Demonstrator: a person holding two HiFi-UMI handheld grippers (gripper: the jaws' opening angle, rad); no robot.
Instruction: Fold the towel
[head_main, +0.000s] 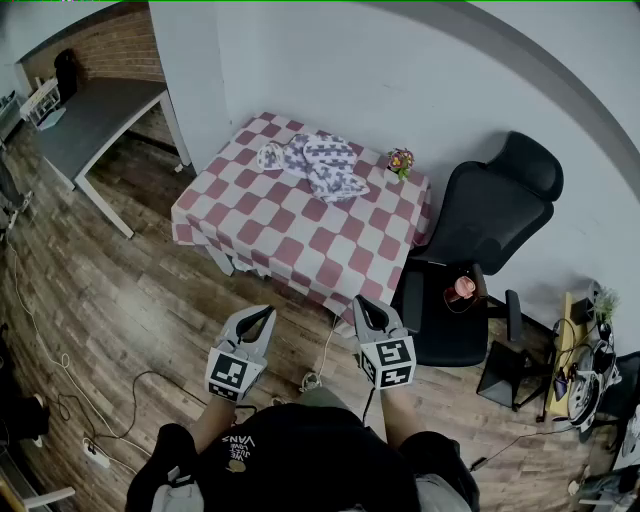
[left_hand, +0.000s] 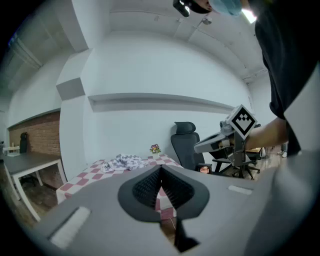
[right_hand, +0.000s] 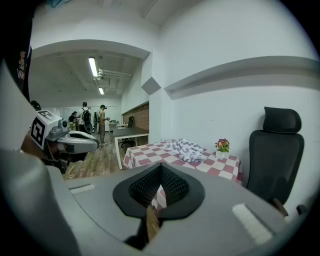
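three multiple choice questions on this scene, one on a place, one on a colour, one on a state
1. Where is the towel? A) on the floor B) on the table, far side C) on the chair
2. The table's checks are: A) red and white B) blue and white C) green and yellow
3. The left gripper has fingers that are: A) wide apart B) shut on the towel C) shut, empty
Key: 1 B, it lies crumpled near the flower pot; 2 A, red-white squares cover the top; 3 C, they meet with nothing between.
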